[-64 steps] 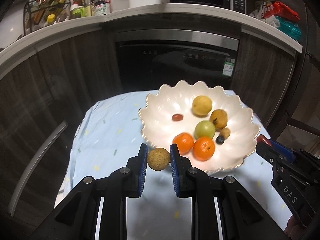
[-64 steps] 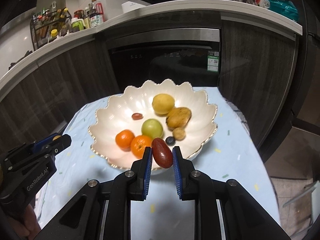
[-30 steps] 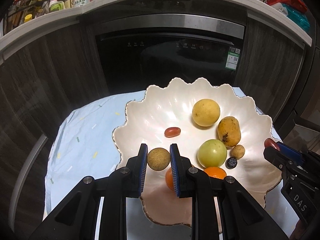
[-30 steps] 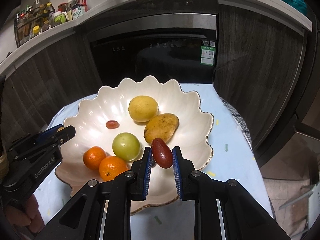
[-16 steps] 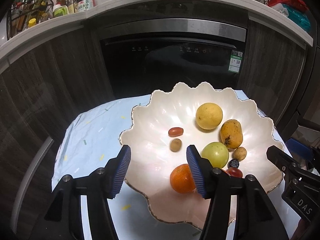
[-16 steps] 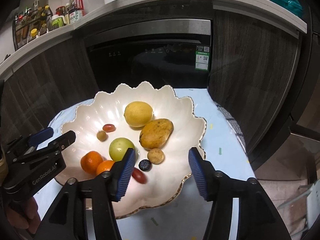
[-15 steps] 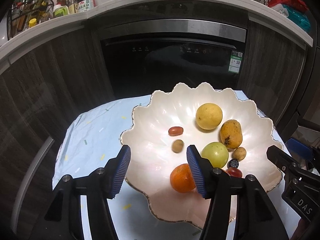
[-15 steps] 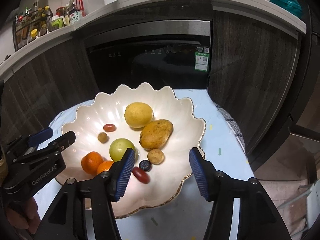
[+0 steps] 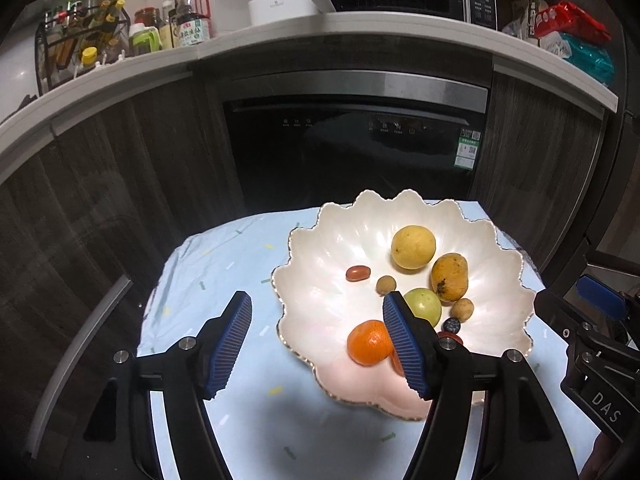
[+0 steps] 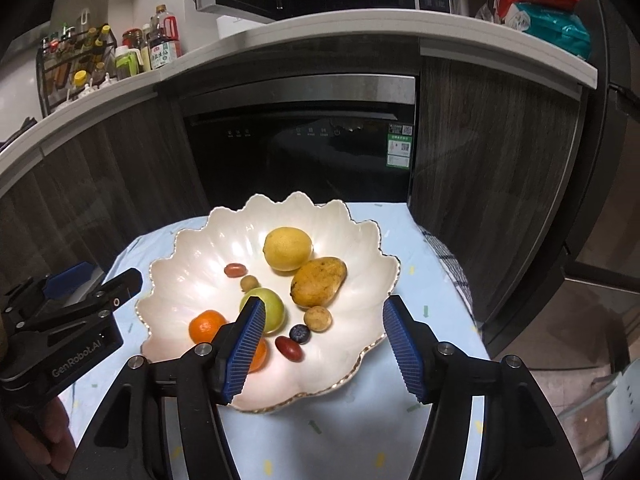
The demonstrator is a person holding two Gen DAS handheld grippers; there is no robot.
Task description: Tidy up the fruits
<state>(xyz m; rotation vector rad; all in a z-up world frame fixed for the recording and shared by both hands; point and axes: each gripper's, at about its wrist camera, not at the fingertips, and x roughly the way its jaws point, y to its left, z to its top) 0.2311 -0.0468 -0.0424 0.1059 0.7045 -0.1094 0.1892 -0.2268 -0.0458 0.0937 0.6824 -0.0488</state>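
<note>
Your left gripper (image 9: 316, 336) stands with its blue ribbed pads wide apart and holds nothing; its right pad overlaps the near part of the white scalloped ceramic bowl (image 9: 304, 248) at centre right of the frame. Your right gripper (image 10: 324, 344) is equally spread and empty, framing the bowl's near rim at lower centre.

All fruits lie inside the bowl on the pale blue tablecloth (image 9: 224, 264): a round yellow lemon (image 10: 287, 249), a speckled yellow mango (image 10: 318, 282), a green apple (image 10: 266, 308), two orange mandarins (image 10: 207, 326), small brown longans (image 10: 317, 318), dark red dates (image 10: 289, 347) and a blueberry (image 10: 299, 333).

I judge that the small fruits are light, smooth and roll easily, so take them across the middle, gently. The mango looks soft; the bowl is fragile, so avoid knocking its rim.
</note>
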